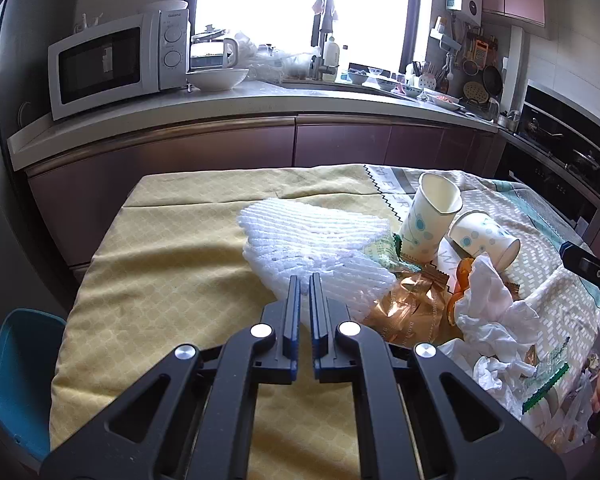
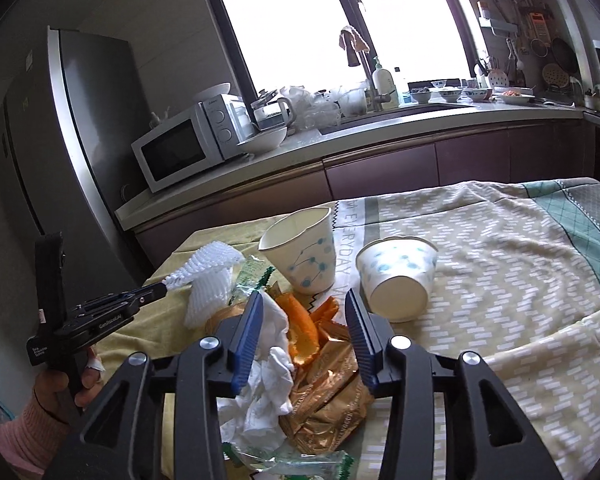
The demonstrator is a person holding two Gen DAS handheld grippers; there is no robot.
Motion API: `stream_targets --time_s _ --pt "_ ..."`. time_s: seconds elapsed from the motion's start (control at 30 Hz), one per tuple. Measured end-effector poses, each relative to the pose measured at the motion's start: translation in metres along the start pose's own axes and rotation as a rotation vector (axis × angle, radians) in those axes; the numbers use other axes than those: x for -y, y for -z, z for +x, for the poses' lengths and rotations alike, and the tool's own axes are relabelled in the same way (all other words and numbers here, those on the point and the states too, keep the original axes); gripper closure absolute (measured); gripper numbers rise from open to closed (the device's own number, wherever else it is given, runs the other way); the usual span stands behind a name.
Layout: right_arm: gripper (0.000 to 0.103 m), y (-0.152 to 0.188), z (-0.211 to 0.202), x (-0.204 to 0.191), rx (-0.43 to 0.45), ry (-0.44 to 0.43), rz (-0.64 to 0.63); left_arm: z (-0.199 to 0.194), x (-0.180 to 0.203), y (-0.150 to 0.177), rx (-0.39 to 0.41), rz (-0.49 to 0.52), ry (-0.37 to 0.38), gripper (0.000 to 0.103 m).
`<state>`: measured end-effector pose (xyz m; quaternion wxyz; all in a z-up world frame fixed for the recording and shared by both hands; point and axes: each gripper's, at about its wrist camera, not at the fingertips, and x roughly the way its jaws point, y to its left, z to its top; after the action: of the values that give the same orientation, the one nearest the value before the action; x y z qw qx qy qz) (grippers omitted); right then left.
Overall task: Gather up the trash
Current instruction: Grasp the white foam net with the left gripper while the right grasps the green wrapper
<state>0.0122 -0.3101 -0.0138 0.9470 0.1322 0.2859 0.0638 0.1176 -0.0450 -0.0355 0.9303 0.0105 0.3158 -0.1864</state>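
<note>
Though under way, treat collection as barely started. Left tool: pressed together, pinching the near edge of the white foam net, with the bulk of the net resting on the cloth-covered tabletop. Right tool: partly spread, straddling the crumpled tissue and the orange peel, pinching nothing.

Lying on the tabletop in one loose heap: foam net, tissue, orange peel, gold wrapper, clear wrapper with green edges. Just behind the heap: two paper cups, namely a leaning cup with a dented rim and a tipped cup lying on its side.

No bin or bag visible in either view, so cannot tell where to deposit. Count nothing as collected. Count every listed item as outstanding, foam net first.
</note>
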Motion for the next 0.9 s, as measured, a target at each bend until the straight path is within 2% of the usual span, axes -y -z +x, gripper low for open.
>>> stream_targets --time_s 0.1,0.23,0.33,0.47,0.5,0.53,0.57,0.63,0.67,0.7,0.83,0.87,0.9 --pt "0.058 0.005 -0.002 0.007 -0.041 -0.018 0.000 -0.012 -0.008 0.004 0.010 -0.005 0.002 0.098" --pt "0.043 0.025 -0.009 0.007 -0.120 -0.110 -0.035 -0.016 -0.018 0.009 -0.001 -0.014 0.006 0.098" --pt "0.036 0.043 -0.011 0.008 -0.190 -0.158 -0.049 -0.016 -0.026 0.016 -0.014 -0.029 0.007 0.098" --pt "0.036 0.063 -0.008 0.009 -0.239 -0.193 -0.033 -0.011 -0.034 0.022 -0.048 -0.048 0.016 0.096" --pt "0.038 0.066 -0.006 0.009 -0.243 -0.189 -0.034 -0.008 -0.035 0.024 -0.063 -0.049 0.026 0.095" --pt "0.050 0.069 -0.005 0.009 -0.250 -0.195 -0.032 -0.007 -0.035 0.026 -0.071 -0.051 0.019 0.095" --pt "0.067 0.071 -0.003 0.009 -0.262 -0.211 -0.024 -0.007 -0.035 0.027 -0.071 -0.042 0.011 0.094" --pt "0.080 0.072 -0.002 0.008 -0.268 -0.219 -0.025 -0.004 -0.033 0.030 -0.077 -0.025 -0.003 0.080" --pt "0.082 0.071 -0.004 0.007 -0.266 -0.225 -0.030 -0.004 -0.031 0.031 -0.078 -0.019 -0.009 0.065" --pt "0.083 0.070 -0.006 0.006 -0.259 -0.234 -0.033 -0.003 -0.030 0.031 -0.075 -0.009 -0.016 0.058" --pt "0.086 0.056 -0.020 0.006 -0.211 -0.262 -0.042 0.003 -0.018 0.027 -0.069 0.037 -0.026 0.061" --pt "0.086 0.052 -0.023 0.004 -0.200 -0.262 -0.049 0.007 -0.016 0.026 -0.077 0.041 -0.027 0.066" --pt "0.086 0.048 -0.025 0.002 -0.188 -0.265 -0.055 0.010 -0.016 0.025 -0.085 0.040 -0.026 0.074"
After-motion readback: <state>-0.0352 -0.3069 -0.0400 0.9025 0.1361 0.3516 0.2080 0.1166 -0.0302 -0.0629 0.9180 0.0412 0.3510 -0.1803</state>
